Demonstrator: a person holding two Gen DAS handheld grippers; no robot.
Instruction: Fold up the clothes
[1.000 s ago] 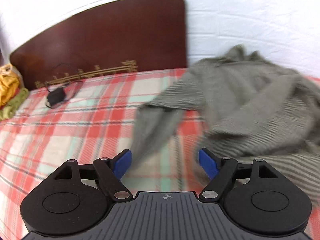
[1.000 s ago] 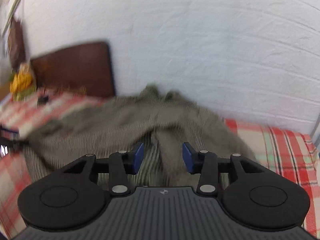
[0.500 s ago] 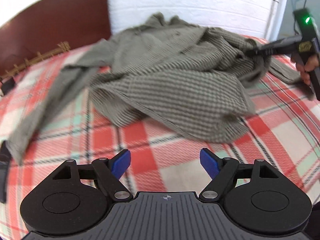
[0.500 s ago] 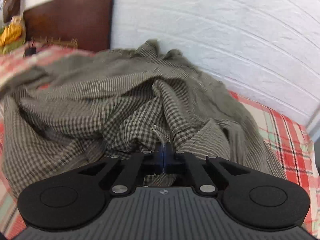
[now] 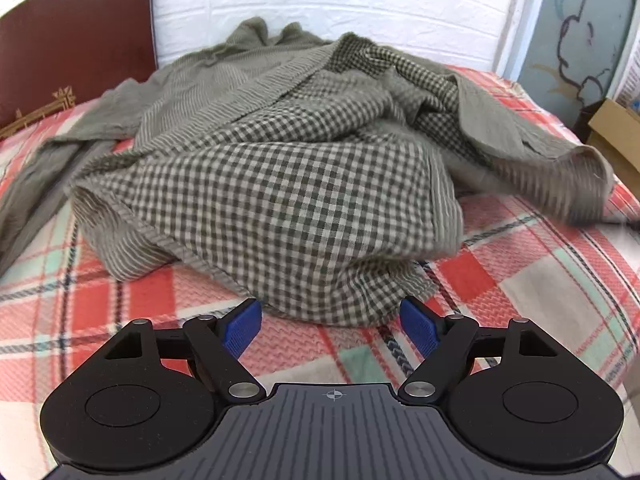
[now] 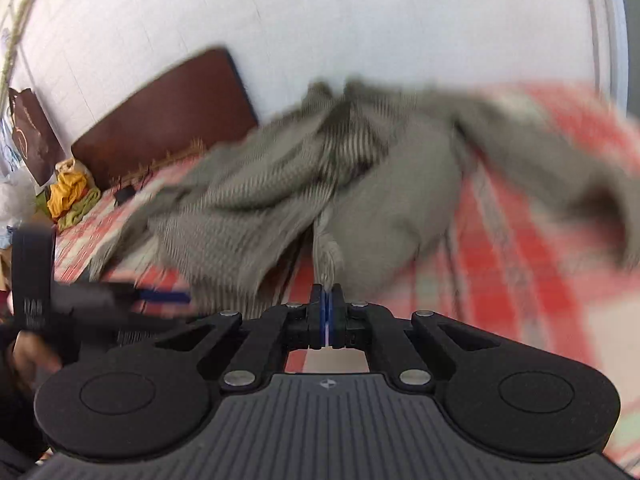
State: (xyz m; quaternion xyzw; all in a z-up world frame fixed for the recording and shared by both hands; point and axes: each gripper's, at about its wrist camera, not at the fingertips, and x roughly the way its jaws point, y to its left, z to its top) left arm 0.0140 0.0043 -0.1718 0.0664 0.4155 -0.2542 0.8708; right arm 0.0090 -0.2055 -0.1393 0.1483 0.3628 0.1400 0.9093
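Nearest to me, the left tool (image 5: 331, 326) has its pads wide apart with nothing between them, and the near hem of the checked garment (image 5: 280, 184) lies just ahead of them on the bed (image 5: 120, 300), so this tool is the one set to take that edge. The right tool (image 6: 327, 312) is pressed together on a thin pinch of the same cloth, which runs away from it toward the wall. The garment sits in a crumpled heap, spread more across the bed than along my line of sight. I count one garment, two tools, and one headboard (image 5: 76, 40) behind.
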